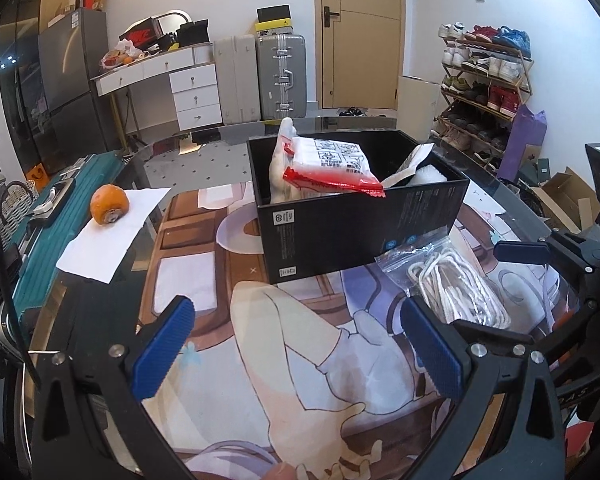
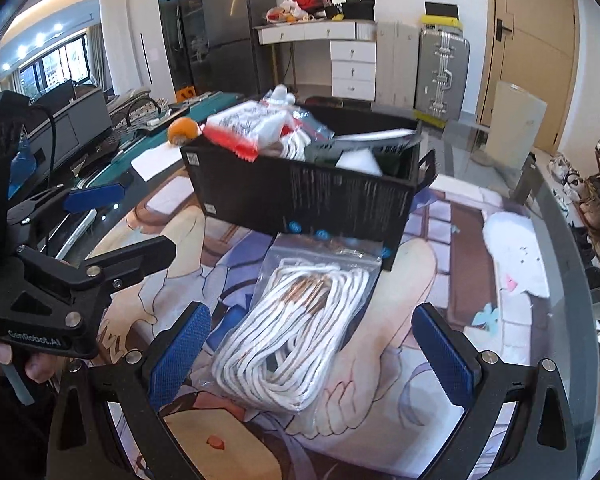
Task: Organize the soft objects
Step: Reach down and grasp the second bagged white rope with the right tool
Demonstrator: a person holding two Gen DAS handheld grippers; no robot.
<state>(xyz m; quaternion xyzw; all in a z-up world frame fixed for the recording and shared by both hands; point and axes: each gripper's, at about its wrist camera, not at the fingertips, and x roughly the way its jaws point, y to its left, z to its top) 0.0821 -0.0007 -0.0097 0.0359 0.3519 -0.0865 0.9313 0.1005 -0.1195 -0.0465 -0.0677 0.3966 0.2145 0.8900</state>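
A black open box (image 1: pixel 356 232) (image 2: pixel 300 200) stands on the printed mat, holding a red-and-white soft packet (image 1: pixel 332 164) (image 2: pixel 244 128) and other white soft items. A clear zip bag of coiled white rope (image 2: pixel 296 332) (image 1: pixel 452 288) lies on the mat just in front of the box. My right gripper (image 2: pixel 312 356) is open, its blue pads on either side of the near end of the bag, not closed on it. My left gripper (image 1: pixel 300 344) is open over bare mat, left of the rope bag, with nothing between its fingers.
An orange fruit (image 1: pixel 109 204) (image 2: pixel 183 130) rests on a white paper (image 1: pixel 112 236) at the left. A teal case (image 1: pixel 36 240) lies along the left table edge. The glass table rim (image 2: pixel 572 280) curves at the right, with a shoe rack (image 1: pixel 484 80) beyond. A person's hand (image 2: pixel 28 364) holds the left gripper.
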